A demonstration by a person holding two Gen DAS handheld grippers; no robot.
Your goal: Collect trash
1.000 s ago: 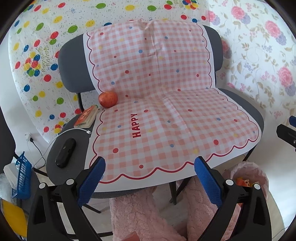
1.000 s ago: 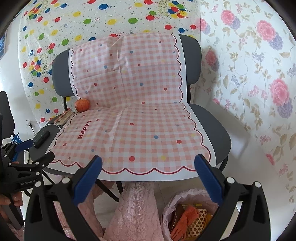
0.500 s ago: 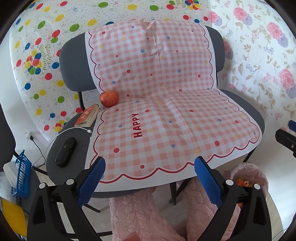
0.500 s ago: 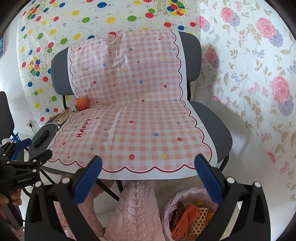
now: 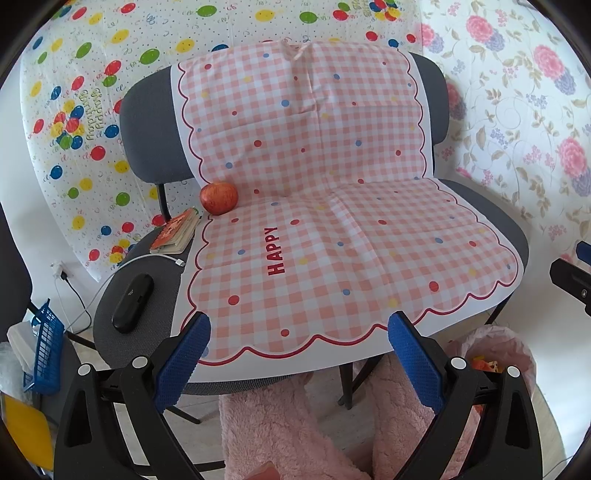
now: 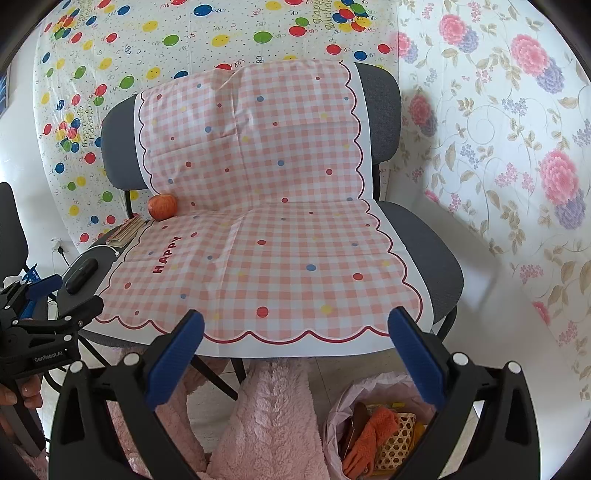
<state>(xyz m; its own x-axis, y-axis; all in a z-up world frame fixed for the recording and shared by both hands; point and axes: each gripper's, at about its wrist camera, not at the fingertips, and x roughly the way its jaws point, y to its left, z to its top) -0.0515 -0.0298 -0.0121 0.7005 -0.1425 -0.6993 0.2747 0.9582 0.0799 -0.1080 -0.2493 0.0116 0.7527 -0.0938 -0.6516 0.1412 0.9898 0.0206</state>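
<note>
Right wrist view shows both claws, left (image 6: 62, 299) and right (image 6: 295, 332), spread empty before the cloth-covered chairs (image 6: 432, 240), so collecting looks finished unless the apple (image 6: 162, 206) goes into the trash bag (image 6: 373, 387).

Apple (image 5: 218, 198) on cloth's (image 5: 332, 236) rear-left corner; bag (image 6: 373, 391) apparently below chair (image 6: 436, 258).

Home room: floral wallpaper (image 6: 517, 155), cloth-draped chairs (image 6: 424, 240).

Printed in red capitals, "HAPPY", on the pink-and-white checked plastic cloth (image 5: 332, 236) draped over the grey chair, readable in both views. In small white letters, "GenRobot.AI", on the black body of the left gripper (image 6: 48, 306) at the edge of the right wrist view. On the white balloon-patterned sheet (image 6: 325, 22) behind, gold script, partly legible as "Happy Birthday".
</note>
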